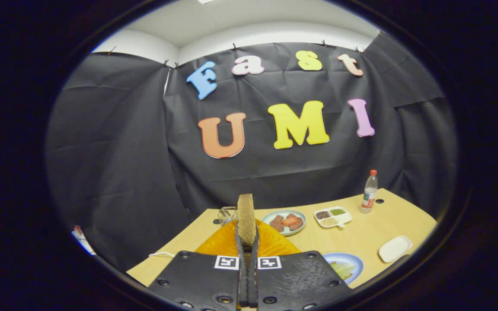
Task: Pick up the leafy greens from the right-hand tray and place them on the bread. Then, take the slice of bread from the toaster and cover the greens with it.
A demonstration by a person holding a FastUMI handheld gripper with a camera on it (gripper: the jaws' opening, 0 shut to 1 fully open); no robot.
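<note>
A white cable (161,254) lies on the wooden tabletop (363,235) at the far left, close to the edge.

Next comes the orange toaster (270,244). It sits right under the jaws, and part of it is hidden behind them.

A clear glass thing (227,214) stands just behind the toaster. It is too small to tell what it is.

The jaws of the gripper (247,242) are closed tight on a slice of bread (246,218). Both fingers (240,259) press on its sides. The bread stands straight up, thin edge toward the camera, and its top sticks out above the fingertips. It is above the toaster.

A little to the right and farther back is a pale round plate (284,222) with brown and red pieces of food on it.

Just beside that is a small white tray (333,217) with little compartments. They hold dark, green and pale bits.

Closer in, just right of the fingers, is a blue plate (347,265). The leafy greens (343,270) lie on it. The right finger hides part of this plate, so I cannot tell what is under the greens.

Farther right, a white dish (395,249) sits near the tabletop's edge.

A clear bottle (369,191) with a red cap stands upright at the back, well apart from the dish.
</note>
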